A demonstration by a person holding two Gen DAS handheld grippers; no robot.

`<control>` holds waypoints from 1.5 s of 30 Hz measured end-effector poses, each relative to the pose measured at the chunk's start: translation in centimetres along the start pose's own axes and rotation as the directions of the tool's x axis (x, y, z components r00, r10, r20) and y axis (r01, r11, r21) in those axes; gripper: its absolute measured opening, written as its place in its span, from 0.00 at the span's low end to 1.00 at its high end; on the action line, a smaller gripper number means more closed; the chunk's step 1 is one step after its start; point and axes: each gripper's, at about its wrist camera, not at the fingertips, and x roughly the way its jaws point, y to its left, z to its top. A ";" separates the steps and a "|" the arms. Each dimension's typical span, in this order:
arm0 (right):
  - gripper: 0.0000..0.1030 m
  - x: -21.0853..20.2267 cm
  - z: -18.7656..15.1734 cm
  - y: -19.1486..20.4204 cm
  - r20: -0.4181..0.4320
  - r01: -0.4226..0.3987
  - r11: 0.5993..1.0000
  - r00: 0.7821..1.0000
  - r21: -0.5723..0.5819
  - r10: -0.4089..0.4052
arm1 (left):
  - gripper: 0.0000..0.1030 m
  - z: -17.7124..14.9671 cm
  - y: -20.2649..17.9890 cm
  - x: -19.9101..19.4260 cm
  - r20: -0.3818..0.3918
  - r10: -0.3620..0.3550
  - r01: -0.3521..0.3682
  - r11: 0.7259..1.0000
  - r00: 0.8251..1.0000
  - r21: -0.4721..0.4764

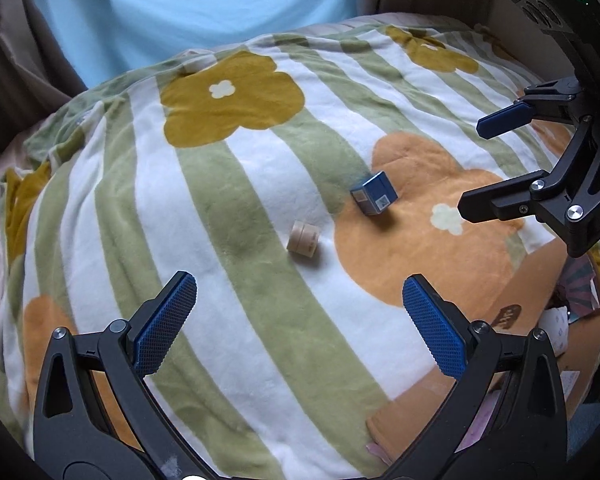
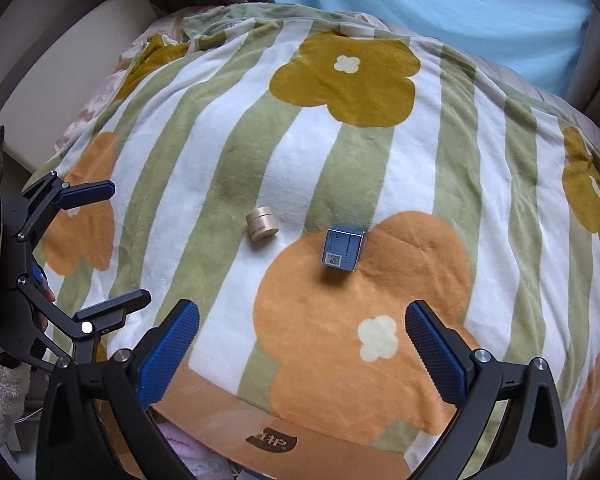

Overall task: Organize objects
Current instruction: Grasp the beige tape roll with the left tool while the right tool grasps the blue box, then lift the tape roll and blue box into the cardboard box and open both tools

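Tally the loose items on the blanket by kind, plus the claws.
Blue box: 1
Beige jar: 1
Claws: 2, left claw and right claw, both open and empty
Total: 4

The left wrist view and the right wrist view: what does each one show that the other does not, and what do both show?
Only the left wrist view shows the right gripper from the side, open and empty, and cluttered papers at the blanket's edge.

Only the right wrist view shows the left gripper from the side, open and empty, the printed cardboard box below the blanket, and a fluffy white sleeve.

Both show the flowered striped blanket, the small beige jar, the blue box on an orange flower, and the light blue cloth behind.
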 end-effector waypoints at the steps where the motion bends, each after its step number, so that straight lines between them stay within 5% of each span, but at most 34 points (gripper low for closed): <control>1: 1.00 0.6 0.3 -0.2 -0.011 0.027 1.000 1.000 0.011 -0.027 | 1.00 0.1 0.2 0.8 0.002 0.008 -0.008 1.000 1.000 0.004; 4: 1.00 2.4 1.1 -1.5 -0.044 0.088 0.993 0.995 0.077 -0.084 | 1.00 0.4 0.4 3.0 0.021 0.040 -0.041 0.999 0.999 0.019; 13: 1.00 7.8 2.1 -3.7 -0.068 0.084 0.976 0.995 0.199 -0.072 | 0.91 0.6 -0.8 9.3 0.056 0.047 -0.052 0.994 0.997 0.096; 19: 0.99 9.5 2.2 -4.0 -0.047 0.104 0.976 0.994 0.191 -0.097 | 0.75 0.5 -0.9 12.3 0.045 0.043 -0.048 0.992 0.998 0.118; 26: 0.84 10.9 2.4 -4.0 -0.067 0.134 0.978 0.990 0.159 -0.124 | 0.68 0.5 -0.8 13.6 0.041 0.032 -0.036 0.993 0.999 0.110; 29: 0.75 11.4 2.4 -3.8 -0.072 0.138 0.979 0.989 0.148 -0.128 | 0.55 0.6 -0.8 14.0 0.030 0.018 -0.021 0.994 0.999 0.107; 34: 0.61 11.9 2.4 -4.0 -0.073 0.133 0.979 0.990 0.157 -0.123 | 0.52 0.4 -0.7 14.5 0.021 0.013 -0.015 0.995 1.000 0.095; 45: 0.33 11.9 2.5 -4.2 -0.062 0.103 0.979 0.994 0.175 -0.093 | 0.26 0.2 -0.6 15.2 -0.015 -0.012 0.013 0.996 1.000 0.083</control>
